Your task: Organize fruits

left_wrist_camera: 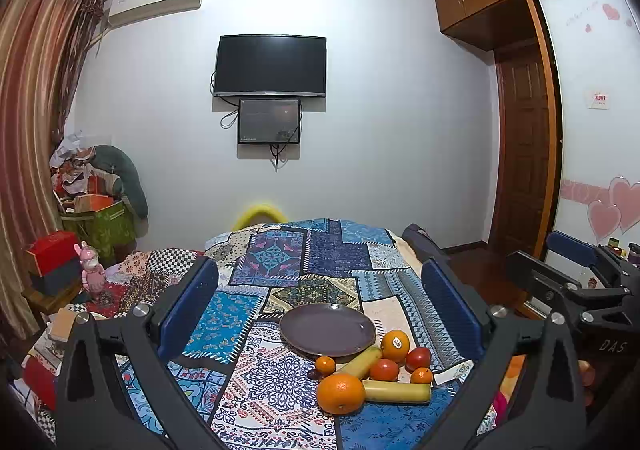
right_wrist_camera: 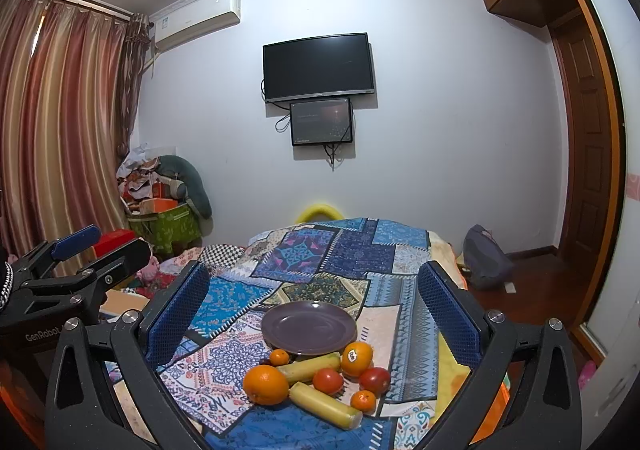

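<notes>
An empty purple plate [left_wrist_camera: 327, 329] [right_wrist_camera: 309, 327] sits on a patchwork cloth. Just in front of it lies a cluster of fruit: a large orange [left_wrist_camera: 341, 393] [right_wrist_camera: 266, 385], a stickered orange [left_wrist_camera: 395, 345] [right_wrist_camera: 357, 358], two bananas [left_wrist_camera: 397, 391] [right_wrist_camera: 325, 405], two red tomatoes [left_wrist_camera: 418, 357] [right_wrist_camera: 375, 379] and small tangerines [left_wrist_camera: 325, 365] [right_wrist_camera: 363, 400]. My left gripper [left_wrist_camera: 320, 290] is open and empty, held above and behind the fruit. My right gripper [right_wrist_camera: 312, 290] is open and empty too. Each gripper shows at the edge of the other's view.
The patchwork cloth [left_wrist_camera: 276, 262] covers a raised surface that drops off at the far edge. Boxes and clutter [left_wrist_camera: 92, 210] stand at the left by the curtain. A dark bag [right_wrist_camera: 486, 256] lies on the wooden floor at the right near the door.
</notes>
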A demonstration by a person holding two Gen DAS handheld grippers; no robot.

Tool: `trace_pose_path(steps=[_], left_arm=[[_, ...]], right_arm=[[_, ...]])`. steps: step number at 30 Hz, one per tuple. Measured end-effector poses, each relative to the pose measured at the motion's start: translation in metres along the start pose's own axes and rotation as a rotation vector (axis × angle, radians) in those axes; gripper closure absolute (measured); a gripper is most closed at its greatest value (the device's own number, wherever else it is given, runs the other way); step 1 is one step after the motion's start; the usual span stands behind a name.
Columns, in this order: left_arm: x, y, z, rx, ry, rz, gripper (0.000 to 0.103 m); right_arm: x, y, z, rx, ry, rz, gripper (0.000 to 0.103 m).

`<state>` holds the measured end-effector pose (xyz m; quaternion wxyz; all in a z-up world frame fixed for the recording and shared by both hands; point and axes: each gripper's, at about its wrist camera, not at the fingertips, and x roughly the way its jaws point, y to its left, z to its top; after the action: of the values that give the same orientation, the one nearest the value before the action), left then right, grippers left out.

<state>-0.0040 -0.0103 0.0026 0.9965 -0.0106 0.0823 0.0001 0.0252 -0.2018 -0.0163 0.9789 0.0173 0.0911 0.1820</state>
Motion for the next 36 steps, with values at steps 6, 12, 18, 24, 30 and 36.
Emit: trace_pose_path(steps=[6,12,18,24,30,36], left_arm=[[-0.001,0.001,0.001,0.0,-0.004,0.002,0.0],[-0.001,0.001,0.002,-0.001,-0.006,0.002,0.0],[0.0,0.0,0.002,0.002,-0.007,0.004,0.0],[-0.001,0.0,0.002,0.004,-0.008,0.004,0.0],[0.004,0.0,0.001,0.005,0.013,0.016,0.0],[0.026,0.001,-0.01,0.023,0.116,0.008,0.0]], right_arm=[[-0.001,0.001,0.0,-0.003,-0.001,0.0,0.0],[-0.001,0.002,0.0,-0.006,-0.005,0.003,0.0],[0.0,0.001,0.0,-0.005,-0.006,0.006,0.0],[0.001,0.002,0.0,-0.007,-0.003,0.006,0.0],[0.005,-0.001,-0.002,0.001,0.017,0.022,0.0],[0.02,-0.015,-0.013,0.037,0.078,0.006,0.0]])
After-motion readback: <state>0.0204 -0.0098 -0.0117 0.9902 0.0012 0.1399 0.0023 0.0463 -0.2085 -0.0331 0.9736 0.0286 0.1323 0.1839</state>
